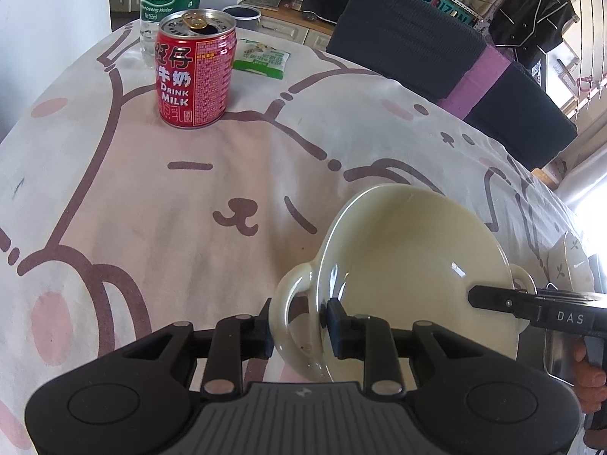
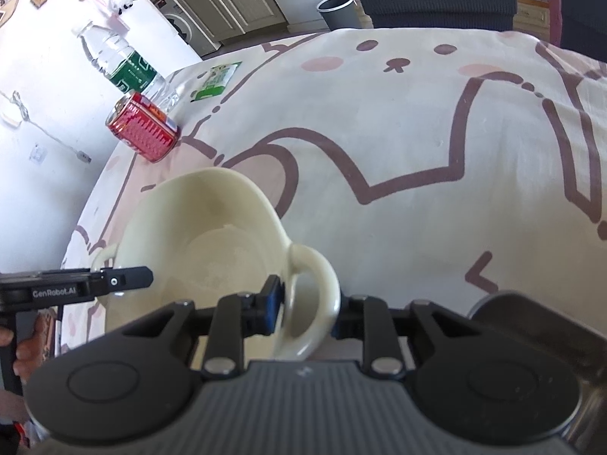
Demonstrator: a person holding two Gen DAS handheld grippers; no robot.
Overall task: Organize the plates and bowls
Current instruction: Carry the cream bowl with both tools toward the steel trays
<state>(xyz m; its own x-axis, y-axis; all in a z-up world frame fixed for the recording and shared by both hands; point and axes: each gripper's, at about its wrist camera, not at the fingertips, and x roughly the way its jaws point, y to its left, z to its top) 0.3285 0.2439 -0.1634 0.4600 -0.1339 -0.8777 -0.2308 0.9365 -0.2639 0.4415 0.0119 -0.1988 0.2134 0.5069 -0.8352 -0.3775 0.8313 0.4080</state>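
Note:
A cream ceramic bowl (image 1: 409, 250) with two loop handles hangs between both grippers over the cartoon-print tablecloth (image 1: 189, 197). My left gripper (image 1: 299, 331) is shut on one handle (image 1: 288, 295), with one pad inside the loop against the bowl's wall and the other outside. My right gripper (image 2: 307, 311) is shut on the opposite handle (image 2: 315, 284) of the bowl (image 2: 197, 235) in the same way. Each gripper also shows in the other's view: the right gripper (image 1: 489, 297) at the far handle, the left gripper (image 2: 129, 278) over the far rim. The bowl is empty.
A red milk can (image 1: 193, 72), a water bottle (image 1: 167, 3) and a green packet (image 1: 261, 60) stand at the table's far side. A steel pan (image 2: 531, 326) lies close under the right gripper, with a leaf-patterned dish (image 1: 573, 258) beside it. A dark chair (image 1: 436, 49) stands behind the table.

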